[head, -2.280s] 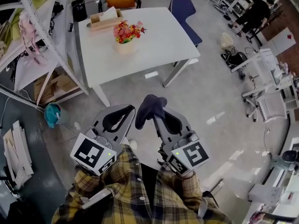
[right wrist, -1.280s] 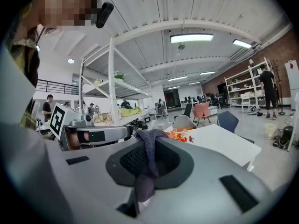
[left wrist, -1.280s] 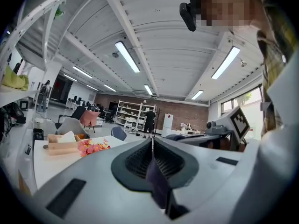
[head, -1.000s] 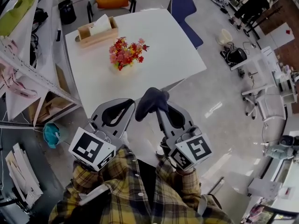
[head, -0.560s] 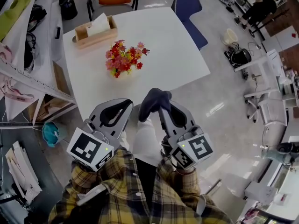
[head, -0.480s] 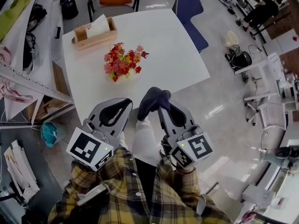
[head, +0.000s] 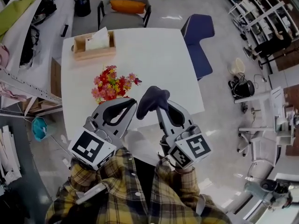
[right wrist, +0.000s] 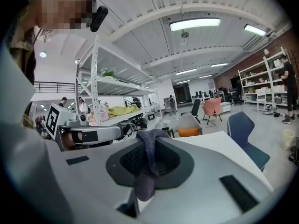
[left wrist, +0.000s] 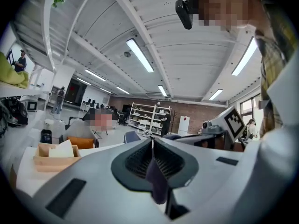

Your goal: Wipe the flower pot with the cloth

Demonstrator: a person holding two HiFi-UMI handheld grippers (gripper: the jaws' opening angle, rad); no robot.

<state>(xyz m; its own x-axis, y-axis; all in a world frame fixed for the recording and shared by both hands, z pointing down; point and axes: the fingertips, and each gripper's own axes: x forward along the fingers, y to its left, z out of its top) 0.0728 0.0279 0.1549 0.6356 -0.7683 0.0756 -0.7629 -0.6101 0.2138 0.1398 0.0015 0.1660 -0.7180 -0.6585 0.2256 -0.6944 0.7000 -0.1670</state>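
Head view: 1 cloth, 1 flower pot.

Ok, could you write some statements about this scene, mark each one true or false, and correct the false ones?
1. The right hand-held gripper is shut on a dark cloth. True.
2. The flower pot stands on the floor. False: it stands on the white table.
3. A wooden tissue box is on the table. True.
4. The cloth is pressed against the flower pot. False: in the head view, the cloth is apart from the pot.
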